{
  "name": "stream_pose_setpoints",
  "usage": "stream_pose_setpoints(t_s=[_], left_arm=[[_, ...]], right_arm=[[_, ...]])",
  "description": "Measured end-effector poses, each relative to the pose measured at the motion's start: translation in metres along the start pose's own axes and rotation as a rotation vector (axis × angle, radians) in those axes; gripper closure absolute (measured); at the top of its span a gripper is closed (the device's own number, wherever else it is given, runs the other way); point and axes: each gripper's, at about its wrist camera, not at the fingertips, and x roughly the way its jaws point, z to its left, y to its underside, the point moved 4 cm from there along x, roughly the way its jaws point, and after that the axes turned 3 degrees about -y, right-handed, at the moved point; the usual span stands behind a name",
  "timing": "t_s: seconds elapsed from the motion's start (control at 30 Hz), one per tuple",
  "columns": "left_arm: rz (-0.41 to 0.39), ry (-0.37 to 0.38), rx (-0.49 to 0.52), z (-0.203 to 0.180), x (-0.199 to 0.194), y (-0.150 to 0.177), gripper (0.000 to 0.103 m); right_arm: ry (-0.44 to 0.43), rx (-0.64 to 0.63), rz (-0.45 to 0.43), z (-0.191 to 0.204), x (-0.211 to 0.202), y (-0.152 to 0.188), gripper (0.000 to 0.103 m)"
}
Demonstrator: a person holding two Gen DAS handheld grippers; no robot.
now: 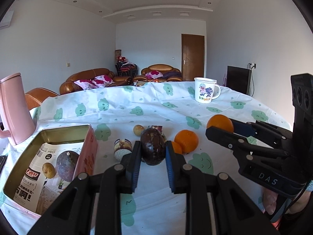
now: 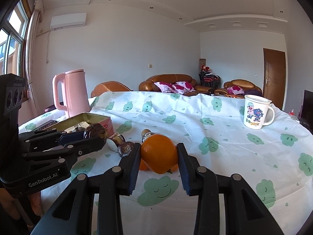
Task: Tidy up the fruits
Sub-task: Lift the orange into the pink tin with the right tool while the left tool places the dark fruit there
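My left gripper is shut on a dark purple passion fruit and holds it above the cloth, just right of an open pink tin. The tin holds another passion fruit and a small yellow fruit on printed paper. My right gripper is shut on an orange, lifted over two more oranges on the table. In the left wrist view the right gripper shows at the right with its orange. The right wrist view shows the left gripper beside the tin.
A small yellow fruit and wrapped snacks lie between the tin and the oranges. A pink kettle stands behind the tin. A printed mug sits at the far right of the cloud-patterned tablecloth.
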Motion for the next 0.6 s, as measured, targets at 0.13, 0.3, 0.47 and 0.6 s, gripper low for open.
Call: stream_pose_setpoints(t_s=[0.13,0.3,0.47,0.6], left_arm=[[-0.017,-0.008,0.005,0.0,-0.003,-0.001,0.078],[-0.046,-0.019,0.02,-0.003,-0.008,-0.005,0.078],[-0.07,-0.031,0.033,-0.005,-0.013,-0.007,0.078],[-0.093,-0.039,0.045,-0.007,-0.017,-0.009,0.078]], right_arm=[[-0.001,-0.003,-0.014,0.001,-0.002,0.0,0.065],[-0.003,-0.008,-0.035,0.002,-0.006,-0.001,0.065],[-0.007,-0.012,-0.051,0.002,-0.009,-0.001,0.065],[-0.01,-0.015,-0.067,0.003,-0.011,-0.002,0.065]])
